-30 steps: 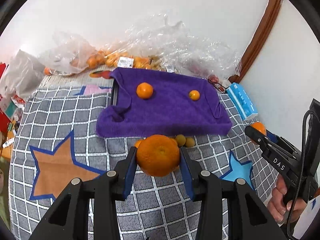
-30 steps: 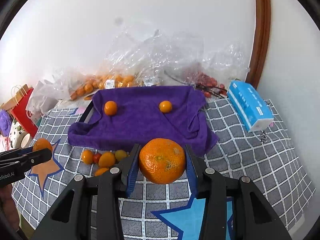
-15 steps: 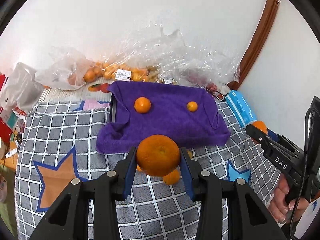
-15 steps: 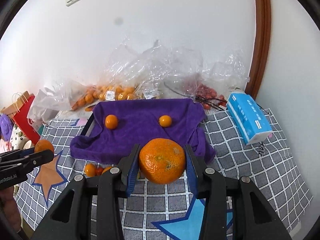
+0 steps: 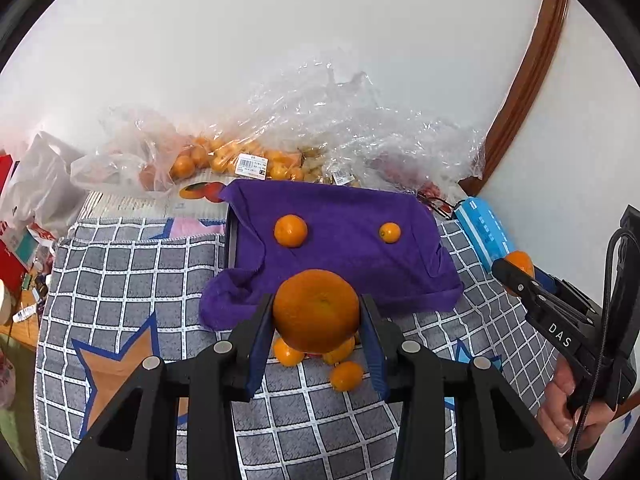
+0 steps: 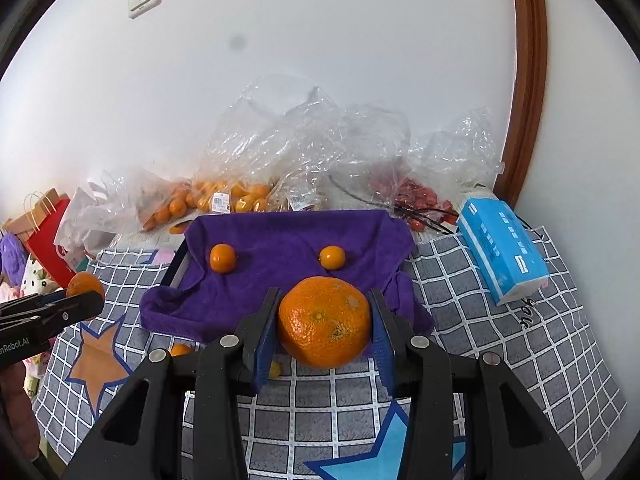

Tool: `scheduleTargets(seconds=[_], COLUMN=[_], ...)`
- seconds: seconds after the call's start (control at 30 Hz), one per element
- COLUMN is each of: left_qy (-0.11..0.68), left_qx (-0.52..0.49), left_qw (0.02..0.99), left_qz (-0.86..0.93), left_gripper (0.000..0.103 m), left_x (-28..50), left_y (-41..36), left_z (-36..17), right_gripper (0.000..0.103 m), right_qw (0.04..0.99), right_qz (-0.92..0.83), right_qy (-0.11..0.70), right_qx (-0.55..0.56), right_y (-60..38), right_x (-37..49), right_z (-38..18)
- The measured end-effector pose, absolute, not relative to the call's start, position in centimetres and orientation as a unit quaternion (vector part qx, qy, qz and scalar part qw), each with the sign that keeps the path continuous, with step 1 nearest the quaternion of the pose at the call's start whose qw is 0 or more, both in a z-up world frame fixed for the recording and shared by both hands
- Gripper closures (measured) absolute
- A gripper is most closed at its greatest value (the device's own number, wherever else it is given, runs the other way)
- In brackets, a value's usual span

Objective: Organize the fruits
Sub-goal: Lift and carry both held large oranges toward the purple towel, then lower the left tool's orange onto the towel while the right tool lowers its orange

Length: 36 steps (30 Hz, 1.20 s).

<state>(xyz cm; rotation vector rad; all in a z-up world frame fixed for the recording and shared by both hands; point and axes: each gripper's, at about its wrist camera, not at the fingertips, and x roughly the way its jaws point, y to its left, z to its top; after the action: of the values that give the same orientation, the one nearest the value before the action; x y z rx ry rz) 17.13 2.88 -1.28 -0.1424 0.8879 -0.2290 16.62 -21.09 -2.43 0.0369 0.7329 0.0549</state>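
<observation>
My left gripper (image 5: 316,314) is shut on a large orange (image 5: 316,310), held above the checked cloth just in front of the purple towel (image 5: 344,248). My right gripper (image 6: 325,322) is shut on another large orange (image 6: 324,320) at the towel's (image 6: 288,280) near edge. Two small oranges lie on the towel, one at the left (image 5: 291,231) and one at the right (image 5: 389,232). Several small fruits (image 5: 346,375) sit on the cloth under the left gripper. The right gripper (image 5: 514,272) also shows at the right edge of the left wrist view.
Clear plastic bags of small oranges (image 6: 224,200) and red fruit (image 6: 420,200) pile against the wall. A blue tissue pack (image 6: 502,248) lies at the right. A red paper bag (image 6: 48,232) and clutter stand at the left. The towel covers a dark tray (image 5: 230,240).
Both grippers have risen and drawn back a little with their oranges; the towel sits lower in view, and more small fruit shows beneath the left gripper.
</observation>
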Motion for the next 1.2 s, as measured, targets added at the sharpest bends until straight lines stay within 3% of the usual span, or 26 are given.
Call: scheduleTargets(seconds=[1.2], left_qy=[0.448], left_qx=[-0.063], left_qw=[0.885], left_qz=[-0.110], left_gripper=[0.064], left_x=[24.2], left_y=[2.6], left_z=[-2.6], right_gripper=[0.061], right_qw=[0.928], right_qz=[0.017], right_qy=[0.373], right_qx=[0.013], right_y=[-21.7], right_x=[23.1], right_z=[-4.0])
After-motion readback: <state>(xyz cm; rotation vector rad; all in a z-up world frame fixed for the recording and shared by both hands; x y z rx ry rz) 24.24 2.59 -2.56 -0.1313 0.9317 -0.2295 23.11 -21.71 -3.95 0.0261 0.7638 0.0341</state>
